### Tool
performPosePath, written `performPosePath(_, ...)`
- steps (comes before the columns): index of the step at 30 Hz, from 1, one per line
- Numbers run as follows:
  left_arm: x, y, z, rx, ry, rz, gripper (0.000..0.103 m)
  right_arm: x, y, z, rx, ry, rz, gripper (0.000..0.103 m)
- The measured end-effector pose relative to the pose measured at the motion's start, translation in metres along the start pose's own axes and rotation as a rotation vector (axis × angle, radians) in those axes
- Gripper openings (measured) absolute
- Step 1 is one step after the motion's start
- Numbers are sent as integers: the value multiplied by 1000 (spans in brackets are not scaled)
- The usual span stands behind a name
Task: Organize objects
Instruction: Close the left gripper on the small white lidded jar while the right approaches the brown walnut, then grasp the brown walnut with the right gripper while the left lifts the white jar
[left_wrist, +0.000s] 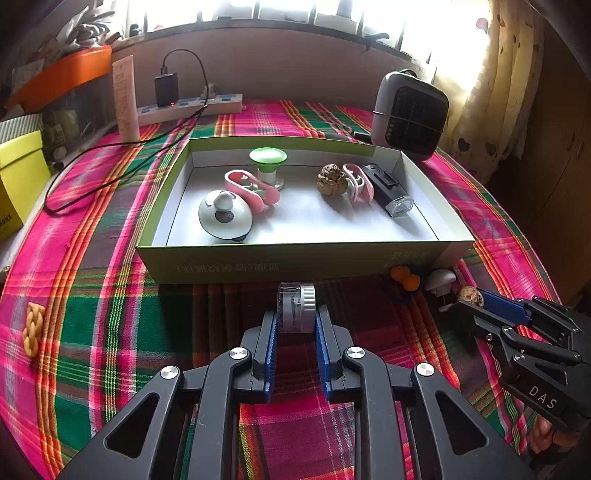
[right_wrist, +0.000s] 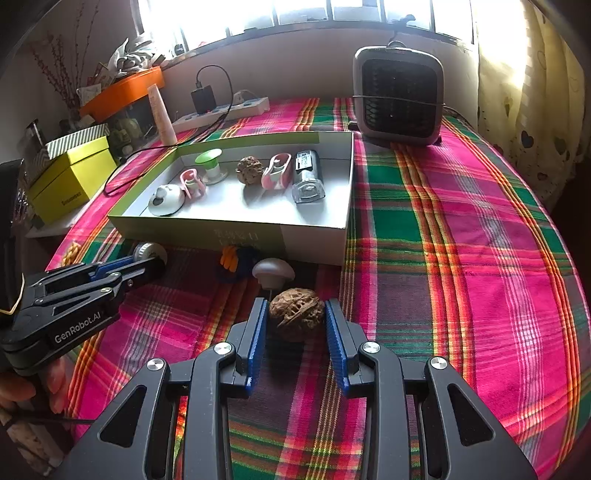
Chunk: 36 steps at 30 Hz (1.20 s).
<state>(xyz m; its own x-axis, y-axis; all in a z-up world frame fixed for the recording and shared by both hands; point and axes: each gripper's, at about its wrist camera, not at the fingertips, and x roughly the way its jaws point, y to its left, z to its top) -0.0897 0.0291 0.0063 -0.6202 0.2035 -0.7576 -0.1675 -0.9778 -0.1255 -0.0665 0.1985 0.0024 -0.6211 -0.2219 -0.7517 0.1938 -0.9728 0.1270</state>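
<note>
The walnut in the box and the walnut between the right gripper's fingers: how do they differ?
The walnut in the box lies inside the white tray box, untouched; the walnut at the right gripper sits on the plaid tablecloth, outside the box, between the blue pads. The boxed one looks knobbier and rounder; the other is wider, with folded ridges. Both are brown and wrinkled.

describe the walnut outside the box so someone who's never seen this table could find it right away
Start at the shallow green and white box on the plaid tablecloth. In front of its near right corner stands a white mushroom-shaped lamp, and just nearer than that lies the walnut, between the fingers of the right gripper. It is brown and deeply wrinkled; its twin sits inside the box.
</note>
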Motion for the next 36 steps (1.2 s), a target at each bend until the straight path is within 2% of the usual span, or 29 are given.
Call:
performPosePath(19, -9, -3, -2, -1, -10, -18, 17, -8, -1, -2, 21, -27, 27, 33)
performPosePath(29, -21, -1, 0, -12, -36, -17, 17, -29, -8, 3, 51, -99, 36, 32)
performPosePath(36, -29, 0, 4, -15, -52, -19, 17, -35, -5, 9, 37, -113, 34, 32)
